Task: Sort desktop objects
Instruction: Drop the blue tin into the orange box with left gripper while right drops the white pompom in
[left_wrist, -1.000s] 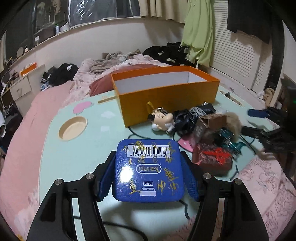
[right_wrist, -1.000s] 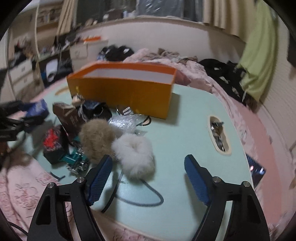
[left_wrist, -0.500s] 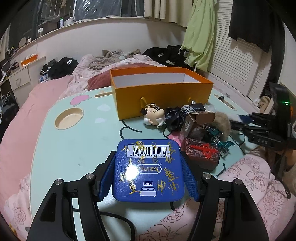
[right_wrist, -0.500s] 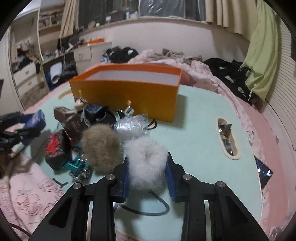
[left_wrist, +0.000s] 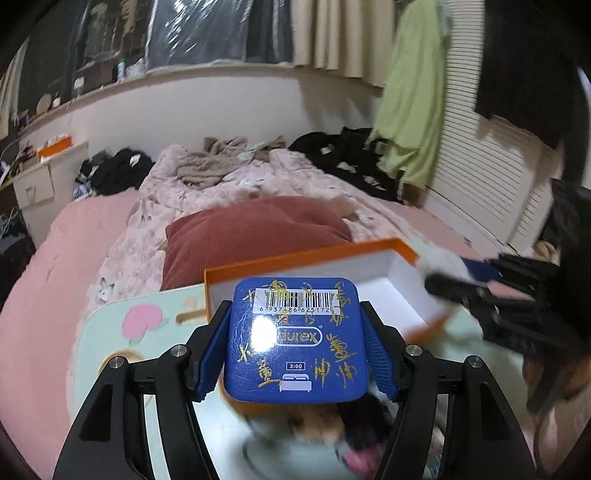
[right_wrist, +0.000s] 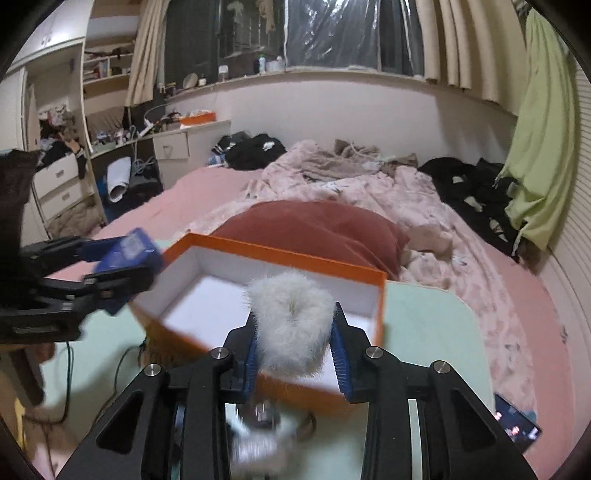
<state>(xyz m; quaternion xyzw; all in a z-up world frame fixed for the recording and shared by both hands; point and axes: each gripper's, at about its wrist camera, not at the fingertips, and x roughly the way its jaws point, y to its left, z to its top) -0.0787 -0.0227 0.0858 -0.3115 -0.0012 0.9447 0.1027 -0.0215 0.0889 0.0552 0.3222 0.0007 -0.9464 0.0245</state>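
Both grippers rose over the orange box (right_wrist: 273, 254): left jaws pinching blue tin (left_wrist: 295, 339), right opening slightly around white pompom (right_wrist: 291, 321).

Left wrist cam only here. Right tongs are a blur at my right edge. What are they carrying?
Observer: A white fluffy hair tie, between the pads of the right tongs. The jaws are opening just now.
Operator: Anything in the orange box yet?
Observer: No. The right wrist view shows more of the orange box, and all of its white floor that shows is bare. The hair tie hides the near part.
Operator: Anything loose on the far right that I can't see?
Observer: A phone with its screen lit. It lies on the pink bedding, just off the table's right edge.
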